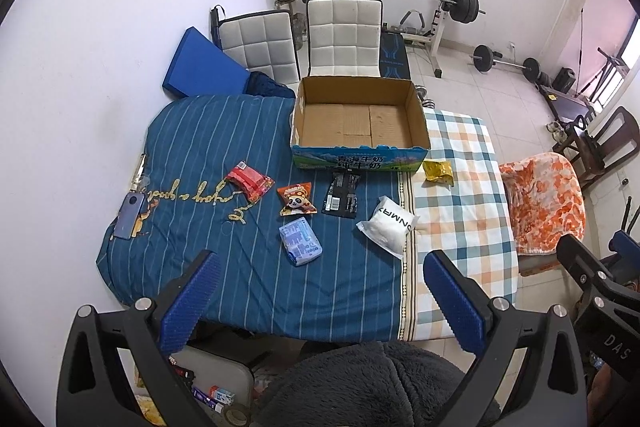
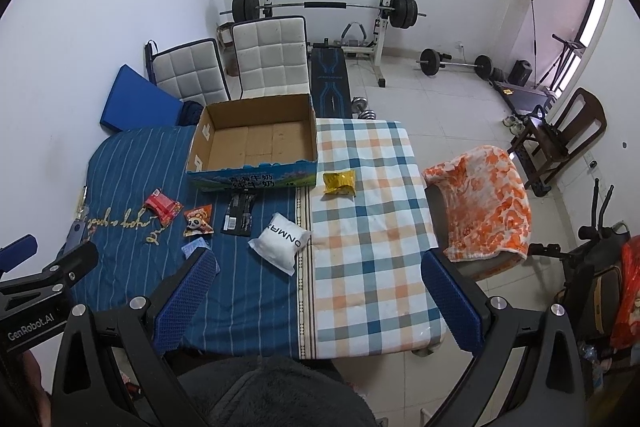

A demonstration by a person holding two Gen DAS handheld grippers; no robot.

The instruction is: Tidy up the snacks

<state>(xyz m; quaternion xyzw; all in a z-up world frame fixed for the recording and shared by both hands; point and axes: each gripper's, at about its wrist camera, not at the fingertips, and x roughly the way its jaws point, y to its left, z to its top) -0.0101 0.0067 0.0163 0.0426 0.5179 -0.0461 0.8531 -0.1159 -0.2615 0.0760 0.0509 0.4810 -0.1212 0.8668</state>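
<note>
An open cardboard box (image 1: 360,153) (image 2: 256,183), empty inside, stands at the far side of the covered table. In front of it lie several snack packs: a red one (image 1: 250,182) (image 2: 162,207), an orange panda pack (image 1: 297,201) (image 2: 197,221), a black pack (image 1: 342,194) (image 2: 240,215), a light blue pack (image 1: 300,241), a white bag (image 1: 387,227) (image 2: 280,241) and a yellow pack (image 1: 438,171) (image 2: 339,182). My left gripper (image 1: 322,291) hangs open above the table's near edge. My right gripper (image 2: 320,291) is open too, holding nothing, to the right of the left one.
A phone (image 1: 129,217) lies at the table's left edge. Two white chairs (image 1: 344,39) stand behind the box, a blue cushion (image 1: 202,65) leans by the wall. A chair with an orange blanket (image 2: 486,203) stands right of the table. Weights and a barbell rack (image 2: 328,7) fill the back.
</note>
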